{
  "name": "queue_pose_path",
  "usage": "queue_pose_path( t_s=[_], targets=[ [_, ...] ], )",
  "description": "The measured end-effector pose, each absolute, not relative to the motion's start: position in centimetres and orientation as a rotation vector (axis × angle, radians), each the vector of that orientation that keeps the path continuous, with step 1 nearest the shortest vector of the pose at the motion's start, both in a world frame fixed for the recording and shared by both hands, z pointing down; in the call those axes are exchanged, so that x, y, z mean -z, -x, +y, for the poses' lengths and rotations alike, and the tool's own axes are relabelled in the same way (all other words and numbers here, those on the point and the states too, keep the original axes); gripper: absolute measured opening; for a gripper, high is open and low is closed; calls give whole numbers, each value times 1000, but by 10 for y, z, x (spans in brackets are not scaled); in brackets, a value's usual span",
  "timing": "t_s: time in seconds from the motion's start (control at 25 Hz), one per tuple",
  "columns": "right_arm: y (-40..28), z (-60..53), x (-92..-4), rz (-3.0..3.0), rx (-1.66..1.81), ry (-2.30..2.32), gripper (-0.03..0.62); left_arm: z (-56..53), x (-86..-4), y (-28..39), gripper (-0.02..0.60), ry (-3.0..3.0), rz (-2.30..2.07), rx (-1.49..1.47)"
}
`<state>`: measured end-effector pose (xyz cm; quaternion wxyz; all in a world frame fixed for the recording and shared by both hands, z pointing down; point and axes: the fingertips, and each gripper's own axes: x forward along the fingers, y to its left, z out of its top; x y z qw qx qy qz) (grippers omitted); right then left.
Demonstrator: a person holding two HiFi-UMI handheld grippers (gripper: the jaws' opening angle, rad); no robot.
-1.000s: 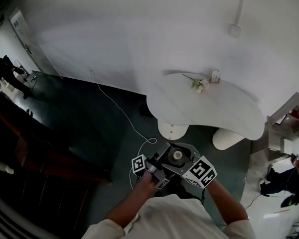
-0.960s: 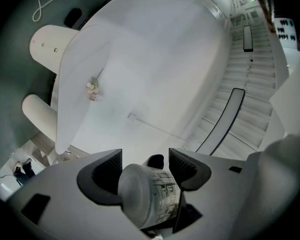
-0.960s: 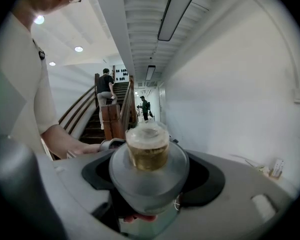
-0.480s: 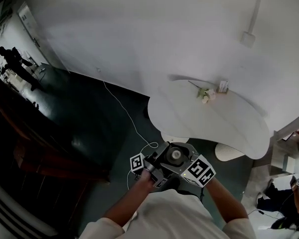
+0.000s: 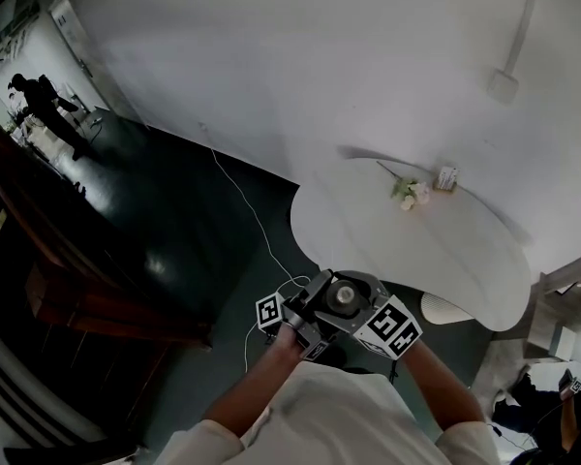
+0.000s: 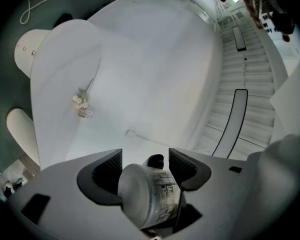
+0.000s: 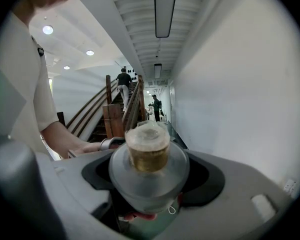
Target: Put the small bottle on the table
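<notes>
I hold a small clear bottle (image 5: 344, 296) with a printed label and a brownish cap in front of my body, between both grippers. In the left gripper view its round base (image 6: 149, 194) faces the camera, and the left gripper (image 6: 145, 160) is shut on its sides. The right gripper view shows the cap end (image 7: 148, 149) toward the camera, with the right gripper (image 7: 149, 170) shut on the body. The white curved table (image 5: 416, 250) stands ahead by the wall; the left gripper view looks down on the table (image 6: 60, 74).
A flower sprig (image 5: 409, 194) and a small box (image 5: 447, 177) lie at the table's far side. A white round base (image 5: 447, 307) stands beneath the table. A white cable (image 5: 255, 229) runs over the dark floor. Wooden stairs (image 5: 73, 294) rise at left.
The view has shifted a little, so the table now sits slightly lower and more to the right. Both grippers stay together on the bottle.
</notes>
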<state>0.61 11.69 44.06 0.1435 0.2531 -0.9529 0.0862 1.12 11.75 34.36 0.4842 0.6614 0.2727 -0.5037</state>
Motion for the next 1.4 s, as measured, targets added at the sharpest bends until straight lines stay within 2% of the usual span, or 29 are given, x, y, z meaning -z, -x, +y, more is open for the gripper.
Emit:
queue_pose_path(
  t_s=[0.44, 1.08, 1.16, 1.28, 1.4],
  targets=[
    [-6, 67, -454, -2739, -304, -743, 351, 63, -356, -14, 279, -1580, 638, 1197],
    [7, -79, -496, -2637, -428, -893, 351, -91, -402, -5, 279, -1469, 644, 1131],
    [6, -94, -507, -2623, -466, -898, 351, -110, -430, -10, 279, -1426, 519, 1049],
    [5, -113, -528, -2579, -516, -891, 351, -140, -534, -30, 267, -1227, 15, 691],
    [10, -134, -542, -2537, -545, -897, 351, -160, -571, -30, 267, -1166, -95, 572]
  ],
)
